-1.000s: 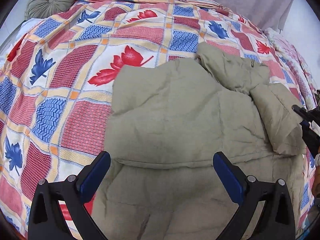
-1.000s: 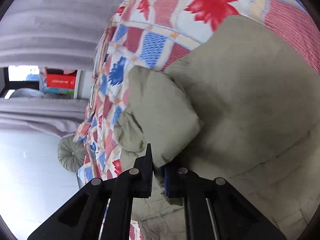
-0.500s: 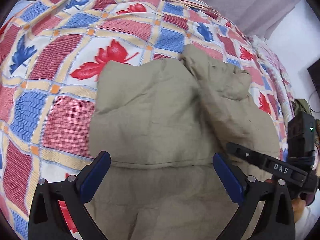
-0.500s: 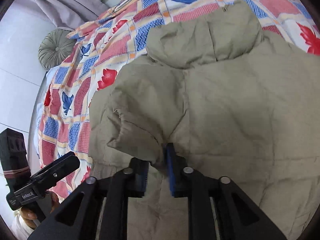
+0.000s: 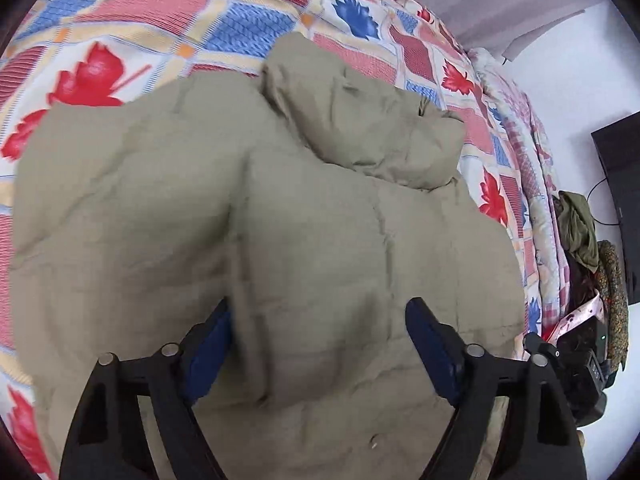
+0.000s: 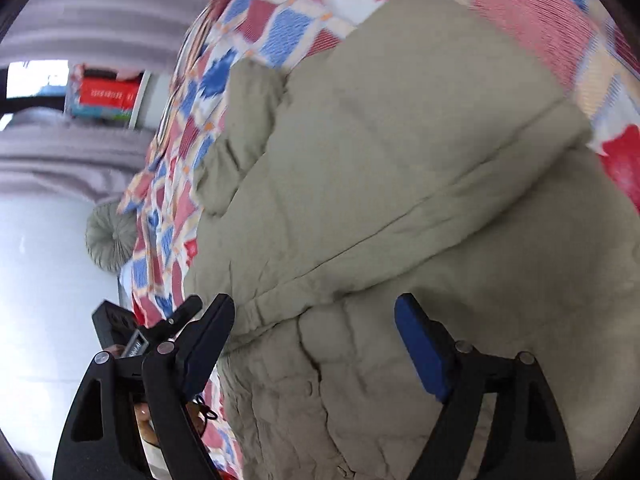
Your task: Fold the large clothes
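A khaki padded hooded jacket [image 5: 304,216] lies spread on the bed, both sleeves folded over its body, hood [image 5: 360,120] at the far end. My left gripper [image 5: 320,344] is open right above the jacket, its fingers either side of the folded sleeve [image 5: 320,280], holding nothing. My right gripper [image 6: 314,344] is open and empty over the same jacket [image 6: 400,200], near the cuff of a folded sleeve [image 6: 288,304]. The other gripper [image 6: 160,332] shows at the lower left of the right wrist view.
The bed has a red, blue and white leaf-patterned quilt [image 5: 200,12]. A round grey-green cushion [image 6: 112,236] sits at the bed head. Clothes pile [image 5: 580,232] and a dark screen [image 5: 624,208] stand beside the bed on the right. Grey curtains [image 6: 80,12] hang behind.
My right gripper carried the sleeve across onto the jacket's body and opened, letting it go. My left gripper moved forward and lower over the jacket, still open.
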`<state>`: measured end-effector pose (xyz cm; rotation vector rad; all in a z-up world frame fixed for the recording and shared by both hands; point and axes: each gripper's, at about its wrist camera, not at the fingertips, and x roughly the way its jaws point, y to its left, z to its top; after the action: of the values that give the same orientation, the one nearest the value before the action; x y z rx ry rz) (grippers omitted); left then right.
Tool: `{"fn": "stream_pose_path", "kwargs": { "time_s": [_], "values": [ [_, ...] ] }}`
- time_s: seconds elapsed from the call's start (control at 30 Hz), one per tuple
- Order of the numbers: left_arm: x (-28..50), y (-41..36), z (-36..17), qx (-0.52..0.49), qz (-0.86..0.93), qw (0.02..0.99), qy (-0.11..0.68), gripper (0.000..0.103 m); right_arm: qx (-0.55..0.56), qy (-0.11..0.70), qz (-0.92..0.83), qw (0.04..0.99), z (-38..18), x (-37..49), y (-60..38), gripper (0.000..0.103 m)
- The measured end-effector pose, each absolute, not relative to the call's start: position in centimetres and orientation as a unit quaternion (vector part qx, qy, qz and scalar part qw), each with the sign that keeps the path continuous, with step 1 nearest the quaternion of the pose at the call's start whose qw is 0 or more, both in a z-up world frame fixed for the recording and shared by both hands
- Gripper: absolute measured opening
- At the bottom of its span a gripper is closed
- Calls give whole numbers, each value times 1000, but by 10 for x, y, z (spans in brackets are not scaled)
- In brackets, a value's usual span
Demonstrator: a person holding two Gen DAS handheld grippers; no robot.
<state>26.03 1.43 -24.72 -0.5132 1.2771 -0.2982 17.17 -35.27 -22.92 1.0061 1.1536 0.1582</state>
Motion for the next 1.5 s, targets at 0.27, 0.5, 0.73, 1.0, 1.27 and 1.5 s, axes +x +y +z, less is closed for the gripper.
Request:
{"fn": "stream_pose_path", "kwargs": {
  "time_s": [0.27,0.5,0.73,1.0,1.27,1.5],
  "values": [
    [262,-9,-226,-193,-124,800,555,10,480,483,19,732,-232,187,-414,85],
    [251,4,-247,-136,-104,799,577,10,464,462,3,756,-222,204,-443,84],
    [252,23,-259,-142,-71,798,581,16,438,494,-17,751,-258,204,-439,78],
    [248,61,-220,-100,-11,819,565,16,433,520,-10,736,-233,187,-437,80],
    [244,38,-188,-95,-68,832,543,16,287,528,-11,799,-178,163,-416,22],
    [251,1,-252,-39,-21,810,585,16,197,552,-38,810,-205,200,-408,22]
  ]
}}
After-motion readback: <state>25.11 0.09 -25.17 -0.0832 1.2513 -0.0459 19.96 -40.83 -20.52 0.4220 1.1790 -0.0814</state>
